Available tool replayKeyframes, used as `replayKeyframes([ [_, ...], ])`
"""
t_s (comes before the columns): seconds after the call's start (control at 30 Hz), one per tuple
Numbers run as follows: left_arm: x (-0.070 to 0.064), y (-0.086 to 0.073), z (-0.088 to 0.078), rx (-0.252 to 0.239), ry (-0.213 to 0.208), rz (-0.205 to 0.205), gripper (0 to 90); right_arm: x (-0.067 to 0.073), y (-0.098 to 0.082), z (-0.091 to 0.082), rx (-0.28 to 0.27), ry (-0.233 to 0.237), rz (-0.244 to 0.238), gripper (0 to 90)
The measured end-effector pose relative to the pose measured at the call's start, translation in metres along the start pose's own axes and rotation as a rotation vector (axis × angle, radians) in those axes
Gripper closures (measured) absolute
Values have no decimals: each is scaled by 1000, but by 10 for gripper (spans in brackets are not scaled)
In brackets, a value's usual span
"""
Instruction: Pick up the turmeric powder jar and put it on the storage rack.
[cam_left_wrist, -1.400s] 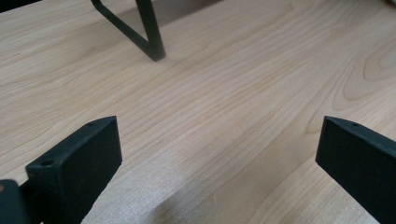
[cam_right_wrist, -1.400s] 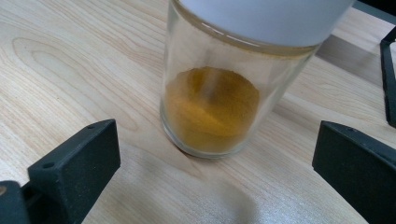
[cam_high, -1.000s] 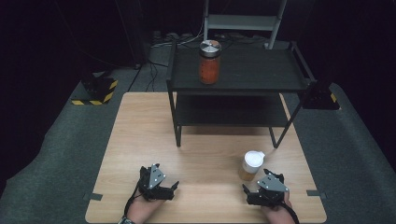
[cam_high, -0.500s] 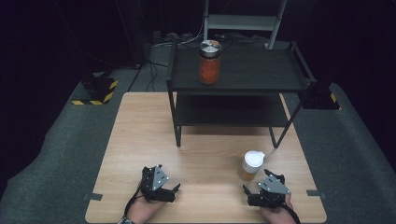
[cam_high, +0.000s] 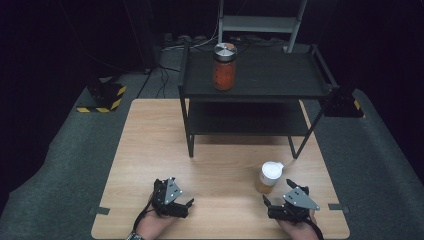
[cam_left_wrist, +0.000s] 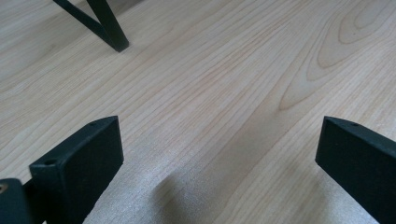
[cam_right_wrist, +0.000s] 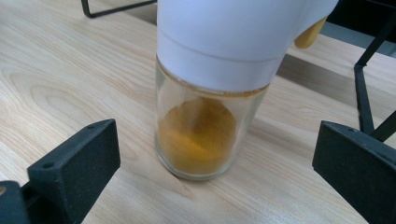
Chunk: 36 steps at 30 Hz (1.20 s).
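- Jar (cam_high: 268, 177) with a white cap and yellow-orange powder in its lower part stands upright on the wooden table (cam_high: 225, 165), near the table's right front, just ahead of the right gripper (cam_high: 278, 192).
- In the right gripper view the jar (cam_right_wrist: 212, 88) sits between the two black jaws, a little farther out than their tips; both jaws are spread wide and clear of the glass, with a gap on each side.
- The right gripper rests low over the table, held in a hand (cam_high: 298, 227) at the front edge.
- The left gripper (cam_high: 182, 195) lies near the table's left front, well apart from the jar, held by the other hand (cam_high: 152, 227).
- In the left gripper view its jaws are also spread wide, with bare wood between them and one black leg (cam_left_wrist: 109, 28) of the shelf farther off.
- A black two-level shelf (cam_high: 260, 92) stands at the far side of the table; a red-filled jar with a metal lid (cam_high: 224, 66) stands upright on its top level.
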<state>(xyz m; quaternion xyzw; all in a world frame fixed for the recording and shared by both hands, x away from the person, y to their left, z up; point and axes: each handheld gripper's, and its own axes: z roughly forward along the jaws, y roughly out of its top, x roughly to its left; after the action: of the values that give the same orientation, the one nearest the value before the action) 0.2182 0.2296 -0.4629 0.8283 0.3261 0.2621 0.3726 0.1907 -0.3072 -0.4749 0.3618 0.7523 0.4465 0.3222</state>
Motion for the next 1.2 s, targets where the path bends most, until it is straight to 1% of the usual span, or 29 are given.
replayKeyframes([
  [0.1, -1, 1, 0, 4, -3, 9, 11, -1, 1, 0, -13, 7, 3, 0],
  [0.3, 0, 1, 0, 6, -5, 8, 11, -1, 5, 2, -23, 22, -2, 0],
  [0.4, 1, 1, 0, 4, -10, 3, 11, -2, 7, 4, -30, 32, 13, 0],
  [0.53, 3, -1, 0, -4, -17, 4, 11, -3, 9, 7, -34, 36, 20, 13],
  [0.63, 4, -1, -1, -7, -22, 4, 11, -8, 10, 13, -34, 42, 55, 42],
  [0.73, 5, -2, -1, -10, -28, 3, 11, -10, 10, 15, -29, 43, 62, 62],
  [0.77, 5, -2, -1, -10, -28, 1, 11, -13, 10, 17, -33, 48, 77, 89],
  [0.8, 5, -2, -1, -11, -29, -1, 11, -13, 10, 17, -33, 48, 77, 89],
  [0.83, 5, -2, -1, -12, -30, -3, 11, -15, 9, 19, -35, 56, 94, 109],
  [0.9, 5, -2, -1, -12, -31, -5, 11, -17, 9, 20, -41, 62, 99, 140],
  [1.13, 5, -2, -1, -9, -28, -1, 11, -19, 14, 28, -36, 74, 120, 198],
  [1.17, 5, -2, -1, -10, -28, 1, 11, -19, 14, 29, -40, 78, 123, 224],
  [1.2, 5, -2, -1, -10, -28, 1, 11, -19, 14, 29, -40, 78, 123, 224],
])
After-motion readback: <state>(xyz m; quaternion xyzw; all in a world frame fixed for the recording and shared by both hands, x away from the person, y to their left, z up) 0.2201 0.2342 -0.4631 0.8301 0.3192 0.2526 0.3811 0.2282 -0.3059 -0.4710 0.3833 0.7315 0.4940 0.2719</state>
